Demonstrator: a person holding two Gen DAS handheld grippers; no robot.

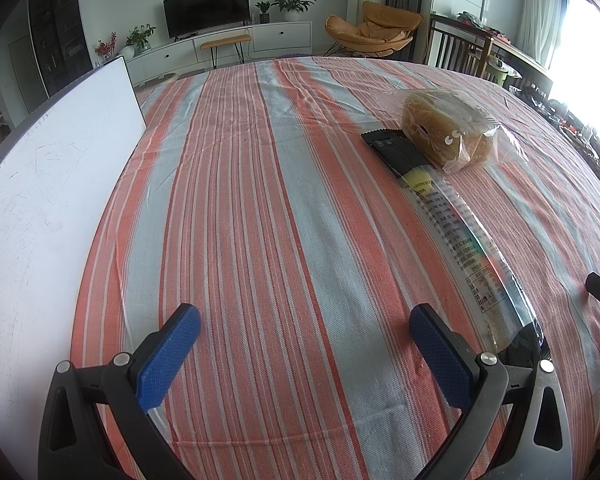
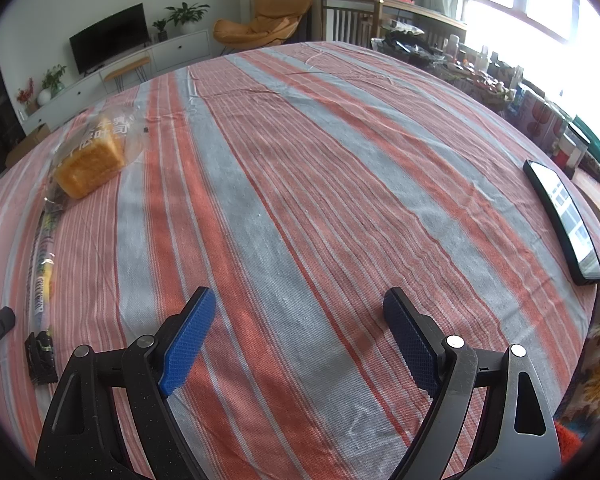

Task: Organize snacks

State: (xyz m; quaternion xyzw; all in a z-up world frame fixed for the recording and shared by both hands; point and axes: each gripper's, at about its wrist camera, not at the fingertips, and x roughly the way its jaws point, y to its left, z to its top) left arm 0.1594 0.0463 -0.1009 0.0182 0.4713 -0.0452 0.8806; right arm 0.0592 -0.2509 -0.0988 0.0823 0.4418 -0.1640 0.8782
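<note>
A bagged loaf of bread (image 1: 446, 132) lies on the striped tablecloth, far right in the left wrist view and far left in the right wrist view (image 2: 90, 162). A long snack packet with black ends (image 1: 456, 228) lies in front of it, also in the right wrist view (image 2: 42, 276). My left gripper (image 1: 304, 354) is open and empty, just left of the packet's near end. My right gripper (image 2: 300, 338) is open and empty over bare cloth, to the right of both snacks.
A white board (image 1: 48, 208) stands along the table's left side. A black phone (image 2: 564, 222) lies near the right table edge. Cluttered items (image 2: 480, 76) sit beyond the far right edge. The striped cloth (image 1: 260, 200) covers the table.
</note>
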